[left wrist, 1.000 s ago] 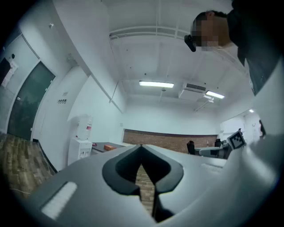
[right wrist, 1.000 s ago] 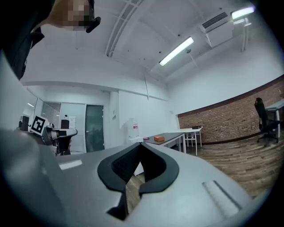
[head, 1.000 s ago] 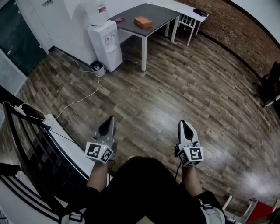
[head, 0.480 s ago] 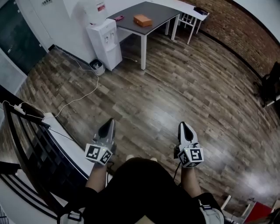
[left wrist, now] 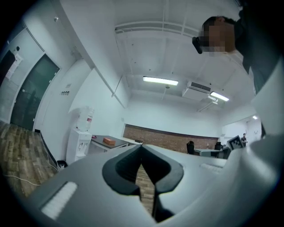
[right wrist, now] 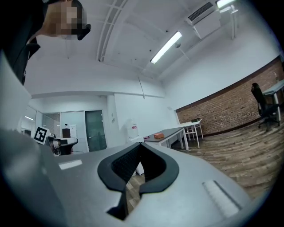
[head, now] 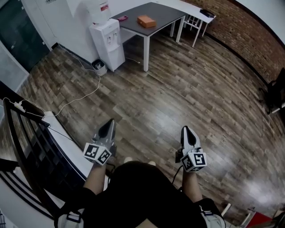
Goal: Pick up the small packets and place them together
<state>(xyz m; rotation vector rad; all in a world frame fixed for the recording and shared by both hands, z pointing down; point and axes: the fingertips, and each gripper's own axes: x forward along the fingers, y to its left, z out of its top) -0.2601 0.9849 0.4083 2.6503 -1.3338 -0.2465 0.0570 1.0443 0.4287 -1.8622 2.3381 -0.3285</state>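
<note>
- Far left, head view: black railing (head: 26,151) runs along the frame edge. A power strip (head: 27,107) sits at its top, and a white cable (head: 84,95) trails from there across the wood floor (head: 178,98).
- Upper left corner: dark door (head: 18,31) in a white wall.
- Water dispenser (head: 107,42) stands against that wall, with a small bin (head: 99,67) just beside its base.
- Left hand-held gripper (head: 111,121) is held level over the floor, with its marker cube (head: 97,153) nearest the person. In the left gripper view the jaws are clenched tip to tip, with nothing between them.
- Dark tabletop (head: 164,13) lies well beyond both grippers, just right of the dispenser.
- A small pink thing (head: 122,18) lies near the tabletop's left corner, and an orange box (head: 146,21) sits about mid-tabletop. Both are too far and too small to tell whether either is a small packet.
- The person's dark clothing (head: 142,196) fills the bottom centre, with a forearm running out to each gripper.
- Right hand-held gripper (head: 185,128) is level and roughly parallel to the left one, well apart from it. The right gripper view shows its jaws pressed together and empty.
- White table (head: 196,11) stands behind the dark tabletop's right corner.
- Brick wall (head: 249,40) curves down the right side.
- A black office chair (head: 276,91) shows at the right edge.
</note>
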